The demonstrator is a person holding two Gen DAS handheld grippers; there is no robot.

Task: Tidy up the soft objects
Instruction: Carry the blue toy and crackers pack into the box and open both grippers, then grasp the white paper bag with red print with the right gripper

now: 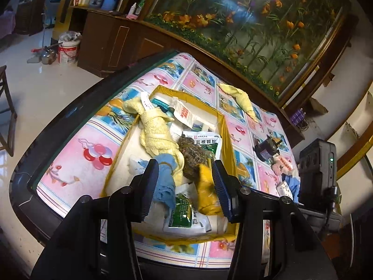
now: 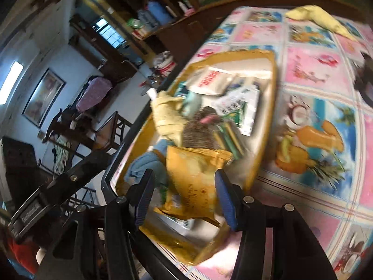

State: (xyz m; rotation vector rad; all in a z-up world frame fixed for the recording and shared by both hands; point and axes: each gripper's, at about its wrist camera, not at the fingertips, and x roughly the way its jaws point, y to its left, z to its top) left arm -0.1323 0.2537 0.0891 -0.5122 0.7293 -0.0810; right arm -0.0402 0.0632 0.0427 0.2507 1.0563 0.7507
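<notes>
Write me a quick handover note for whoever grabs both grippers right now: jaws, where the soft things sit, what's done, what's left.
Left gripper: open, empty, over the box.
Right gripper: open, hovering above the yellow pouch in the box; view blurred.
In the box: yellow towel, blue cloth, brown speckled soft item, medicine packets.
Left: second yellow towel lies on the tablecloth beyond the box. Probably fetch it next.

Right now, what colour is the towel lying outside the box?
Pale yellow towel; left wrist view shows it best.
</notes>
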